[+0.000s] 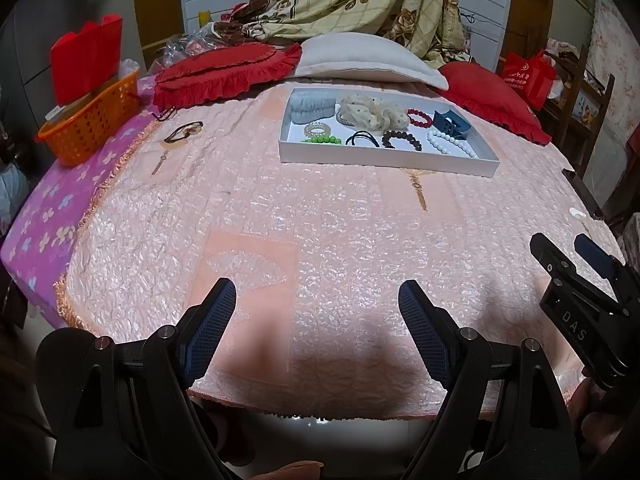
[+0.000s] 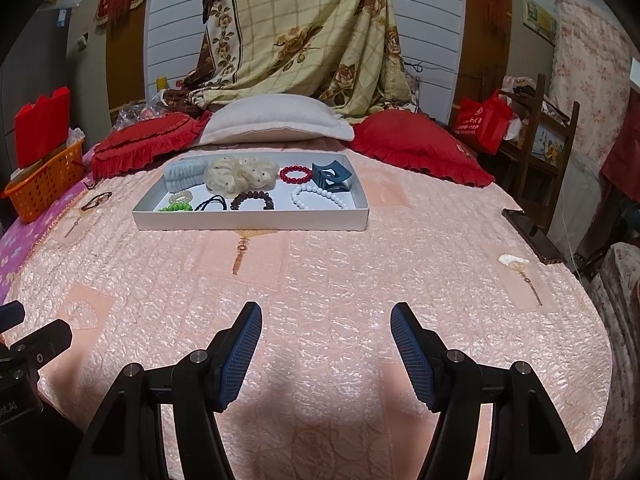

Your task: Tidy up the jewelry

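A shallow white tray point(image 1: 384, 158) point(image 2: 252, 218) lies on the pink quilt towards the pillows. It holds a grey scrunchie point(image 1: 313, 106), a cream dotted scrunchie point(image 2: 240, 174), a red bead bracelet point(image 2: 296, 174), a blue claw clip point(image 2: 330, 178), a white bead bracelet point(image 2: 318, 196), a dark bead bracelet point(image 2: 252, 200), black hair ties point(image 2: 211, 203), green beads point(image 1: 322, 141) and a clear coil tie point(image 1: 316, 130). A brown bracelet point(image 1: 184, 132) point(image 2: 96, 201) lies outside the tray, to its left. My left gripper point(image 1: 316, 300) and right gripper point(image 2: 326, 322) hover open and empty over the quilt near the front edge.
An orange basket point(image 1: 90, 124) with a red box stands at the bed's left edge. Red cushions point(image 1: 224, 70) and a white pillow point(image 2: 276, 120) line the back. A dark phone point(image 2: 532, 236) and a small white clip point(image 2: 514, 260) lie at the right. A wooden chair point(image 2: 536, 128) stands beyond.
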`<state>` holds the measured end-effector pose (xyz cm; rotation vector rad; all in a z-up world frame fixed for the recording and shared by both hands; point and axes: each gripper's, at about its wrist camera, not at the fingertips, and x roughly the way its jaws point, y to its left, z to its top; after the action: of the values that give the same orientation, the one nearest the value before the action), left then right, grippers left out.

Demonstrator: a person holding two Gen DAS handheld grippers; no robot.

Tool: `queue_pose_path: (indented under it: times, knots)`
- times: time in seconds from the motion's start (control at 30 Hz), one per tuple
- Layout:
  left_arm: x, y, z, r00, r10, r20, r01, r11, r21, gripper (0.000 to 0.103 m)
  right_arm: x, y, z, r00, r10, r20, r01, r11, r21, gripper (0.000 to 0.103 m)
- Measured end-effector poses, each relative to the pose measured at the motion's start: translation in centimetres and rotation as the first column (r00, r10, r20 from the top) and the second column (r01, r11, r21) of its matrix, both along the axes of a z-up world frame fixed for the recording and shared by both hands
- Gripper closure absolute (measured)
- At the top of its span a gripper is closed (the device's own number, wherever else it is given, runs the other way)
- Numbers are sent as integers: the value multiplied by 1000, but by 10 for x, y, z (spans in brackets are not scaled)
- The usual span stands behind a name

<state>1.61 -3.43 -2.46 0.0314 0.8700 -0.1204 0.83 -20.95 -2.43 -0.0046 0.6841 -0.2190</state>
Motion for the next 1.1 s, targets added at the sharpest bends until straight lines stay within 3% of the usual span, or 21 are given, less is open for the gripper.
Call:
queue_pose_path:
  times: [1.1]
  knots:
    - [8,2,-8,1000,-15,-17,15,1000,-1,19,4,2,-5,1000,4,-26,-4,1000,-1,38]
